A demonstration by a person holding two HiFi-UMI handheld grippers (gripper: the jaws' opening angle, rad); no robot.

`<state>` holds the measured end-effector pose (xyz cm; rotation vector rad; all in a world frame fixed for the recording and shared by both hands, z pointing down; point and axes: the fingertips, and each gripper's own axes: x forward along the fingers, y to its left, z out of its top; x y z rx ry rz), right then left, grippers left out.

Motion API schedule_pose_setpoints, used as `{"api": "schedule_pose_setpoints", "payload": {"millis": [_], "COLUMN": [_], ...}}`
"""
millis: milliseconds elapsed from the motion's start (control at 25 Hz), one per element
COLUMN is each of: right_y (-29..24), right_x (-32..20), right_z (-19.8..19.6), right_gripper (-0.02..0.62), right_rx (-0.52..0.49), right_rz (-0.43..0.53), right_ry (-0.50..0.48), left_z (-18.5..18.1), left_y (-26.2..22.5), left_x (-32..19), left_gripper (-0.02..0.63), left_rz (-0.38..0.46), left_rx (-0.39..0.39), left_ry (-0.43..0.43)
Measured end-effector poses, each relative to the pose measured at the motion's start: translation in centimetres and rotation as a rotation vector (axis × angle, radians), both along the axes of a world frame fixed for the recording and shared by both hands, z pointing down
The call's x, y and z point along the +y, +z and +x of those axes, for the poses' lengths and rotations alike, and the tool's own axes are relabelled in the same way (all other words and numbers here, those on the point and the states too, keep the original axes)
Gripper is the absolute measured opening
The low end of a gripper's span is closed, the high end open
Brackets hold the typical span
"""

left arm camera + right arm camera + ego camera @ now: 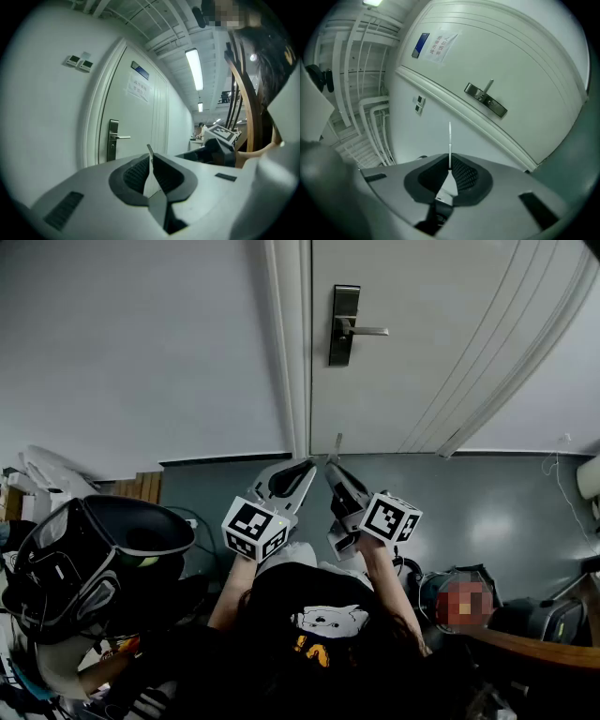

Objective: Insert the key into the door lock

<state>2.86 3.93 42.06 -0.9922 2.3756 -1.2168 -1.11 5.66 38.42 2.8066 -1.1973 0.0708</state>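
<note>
The white door (441, 343) carries a steel lock plate with a lever handle (344, 326), also seen in the left gripper view (112, 139) and the right gripper view (485, 99). My right gripper (330, 468) is shut on a thin metal key (336, 446), whose blade (450, 138) sticks straight out past the gripper (449, 161) towards the wall beside the door frame. My left gripper (307, 465) hangs close beside it, tips nearly meeting, and is shut (151, 158). A small metal sliver (149, 150) shows just over its tips; I cannot tell whether it is gripped. Both grippers are well below the lock.
The door frame (286, 343) runs left of the lock, with grey wall beyond. A paper notice (138, 88) hangs high on the door. A dark headset (94, 559) lies low on the left. Another person (464, 606) and gear sit at the lower right.
</note>
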Motion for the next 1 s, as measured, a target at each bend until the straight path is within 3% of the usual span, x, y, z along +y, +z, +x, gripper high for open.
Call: {"api": "schedule_pose_setpoints", "payload": {"millis": [1000], "right_y": [1.1], "right_x": [-0.9], "right_z": [0.0], "right_gripper": [0.018], "right_rx": [-0.042], "right_rz": [-0.019], "right_ry": [-0.04], "left_z": [-0.5], "left_y": [1.3], "left_x": [-0.1], "left_gripper": [0.028], "left_rz": [-0.05], "left_rx": [-0.067], "left_ry": [-0.054]}}
